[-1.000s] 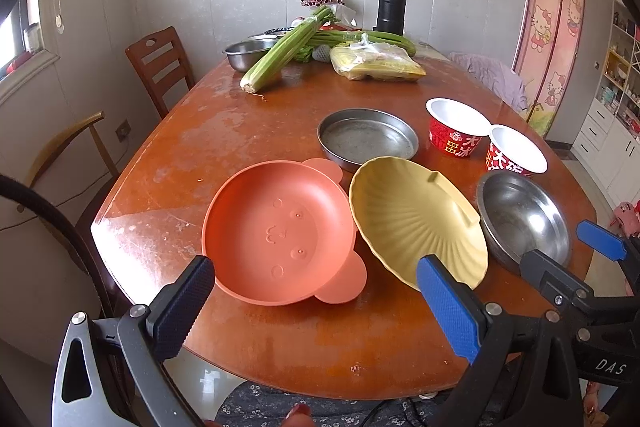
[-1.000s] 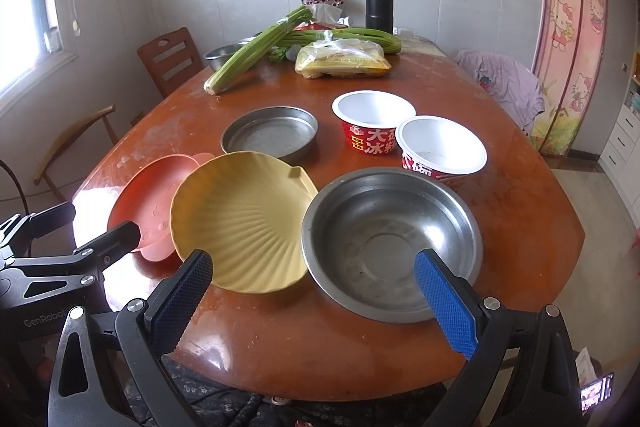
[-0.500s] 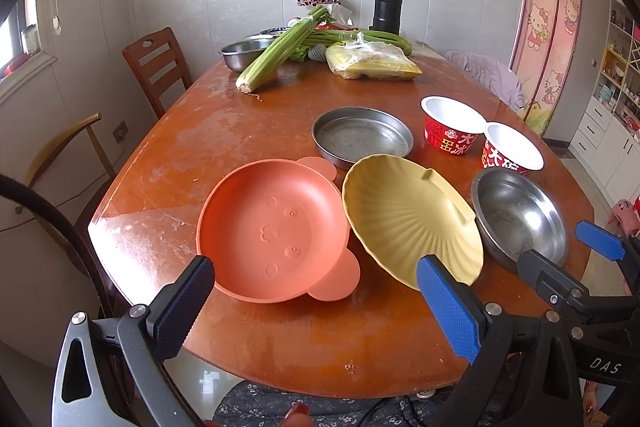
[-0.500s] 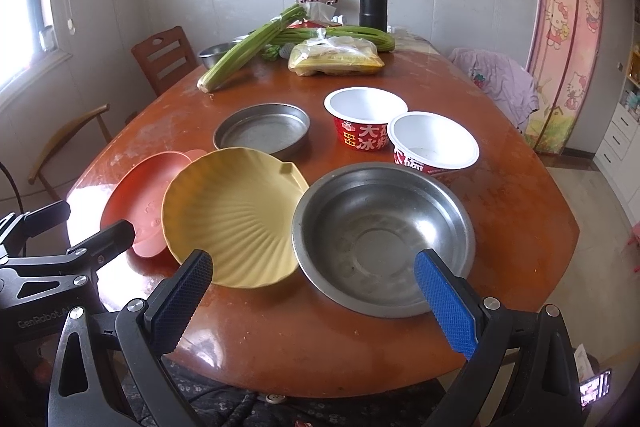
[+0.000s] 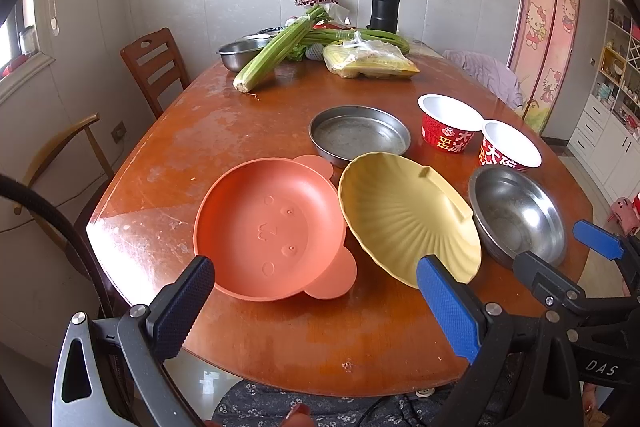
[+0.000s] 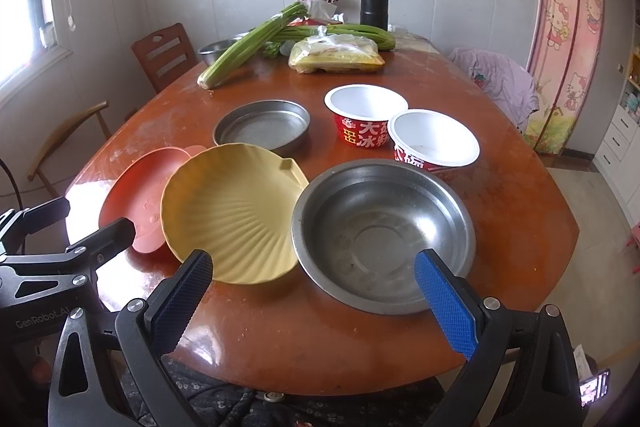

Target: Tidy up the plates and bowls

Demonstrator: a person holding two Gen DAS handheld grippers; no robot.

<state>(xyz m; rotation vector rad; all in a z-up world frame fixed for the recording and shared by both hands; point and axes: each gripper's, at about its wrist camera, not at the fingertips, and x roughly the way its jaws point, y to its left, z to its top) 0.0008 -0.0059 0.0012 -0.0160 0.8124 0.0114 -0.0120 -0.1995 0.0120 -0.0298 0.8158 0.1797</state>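
While both of my grippers hover at the near edge of the wooden table [image 5: 168, 131], nothing sits between their fingers: my left gripper [image 5: 316, 303] is spread wide in front of the orange plate [image 5: 268, 227], and my right gripper [image 6: 314, 301] is spread just as wide in front of the steel bowl [image 6: 382, 235].

That bowl is empty. Behind it stand two red paper bowls, the nearer paper bowl [image 6: 434, 143] touching or almost touching the steel rim, the farther paper bowl [image 6: 366, 115] beside it; both show white, empty insides. A flat steel pan [image 6: 262, 125], also empty, sits behind the yellow shell plate [image 6: 232, 211].

Tilted, the shell plate has its left edge resting on the orange plate's rim, and its right edge meets the steel bowl. Its small hinge tab points away from me and to the right. With its bear ears, the orange plate has its long axis running from near right to far left.

At the far end lie celery [image 5: 276, 49], a bagged food packet [image 5: 368, 61], a small steel bowl [image 5: 240, 53] and a black flask [image 5: 384, 5].
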